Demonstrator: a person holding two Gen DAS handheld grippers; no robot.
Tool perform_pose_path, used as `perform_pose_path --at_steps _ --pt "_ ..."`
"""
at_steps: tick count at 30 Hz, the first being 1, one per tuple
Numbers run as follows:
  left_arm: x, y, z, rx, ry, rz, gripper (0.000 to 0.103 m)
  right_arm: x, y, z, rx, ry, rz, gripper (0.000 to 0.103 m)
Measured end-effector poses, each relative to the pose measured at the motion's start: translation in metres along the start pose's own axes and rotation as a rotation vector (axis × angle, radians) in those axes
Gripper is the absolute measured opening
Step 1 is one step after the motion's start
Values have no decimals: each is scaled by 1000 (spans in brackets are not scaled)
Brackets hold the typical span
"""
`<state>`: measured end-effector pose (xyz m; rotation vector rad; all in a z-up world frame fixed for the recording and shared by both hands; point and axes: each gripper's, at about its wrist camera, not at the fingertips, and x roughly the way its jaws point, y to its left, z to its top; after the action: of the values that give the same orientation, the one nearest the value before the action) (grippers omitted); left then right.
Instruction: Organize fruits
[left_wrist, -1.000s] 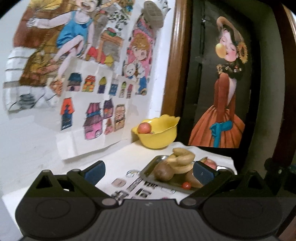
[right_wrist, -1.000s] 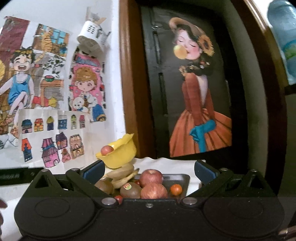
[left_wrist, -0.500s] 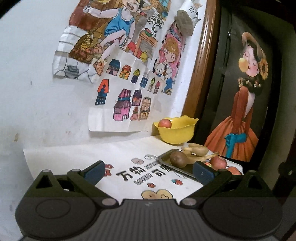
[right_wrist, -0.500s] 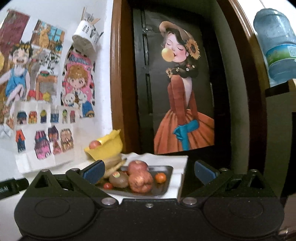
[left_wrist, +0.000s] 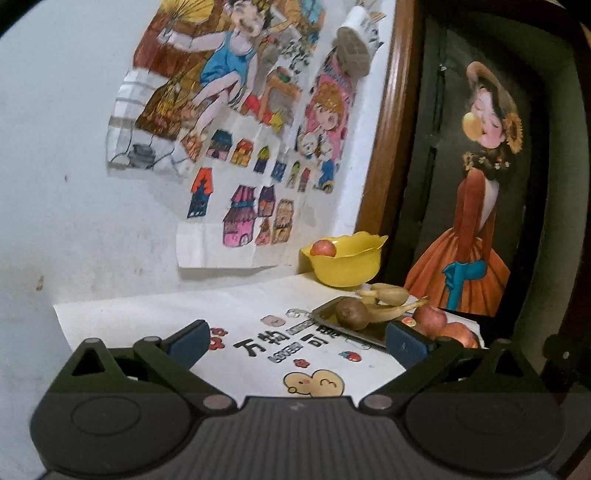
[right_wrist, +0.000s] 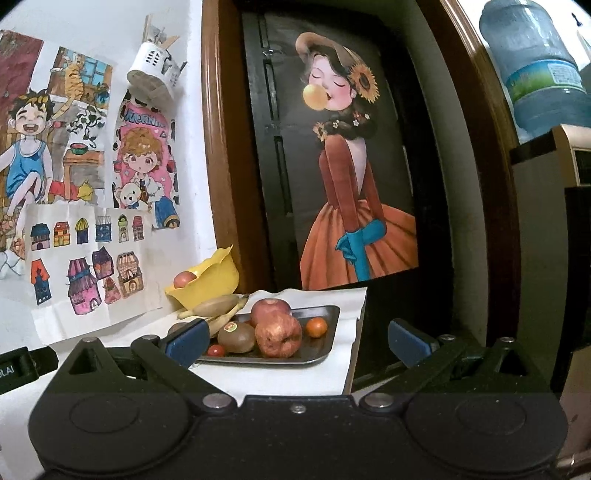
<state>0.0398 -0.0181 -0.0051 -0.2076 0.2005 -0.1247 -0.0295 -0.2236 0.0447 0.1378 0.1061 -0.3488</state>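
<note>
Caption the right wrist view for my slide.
Open right gripper faces metal tray of fruit beside yellow bowl.

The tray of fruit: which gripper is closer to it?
Right. The right gripper faces the tray head-on, close to its near edge. The left gripper sits back over the paper, tray off to its right.

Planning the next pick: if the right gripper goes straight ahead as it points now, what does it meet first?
Probably the front apple on the tray, between the open right gripper fingers; depth is unclear, and the tray rim may come first.
</note>
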Motion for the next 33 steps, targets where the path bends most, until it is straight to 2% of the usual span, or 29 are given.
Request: perform_pose_path --at_steps 4,8,14,33 --pt "-9 -8 -2 52 -24 -15 103 -1 1 -1 -36 22 13 102" --pt "-13 -13 -10 115 15 -21 103 -3 2 -12 -63 87 42 102" --pt "-16 -5 -20 85 58 -16 103 -3 1 -21 -89 175 52 102" --pt "-23 8 -29 87 74 -9 103 -6 2 -33 -84 190 92 102"
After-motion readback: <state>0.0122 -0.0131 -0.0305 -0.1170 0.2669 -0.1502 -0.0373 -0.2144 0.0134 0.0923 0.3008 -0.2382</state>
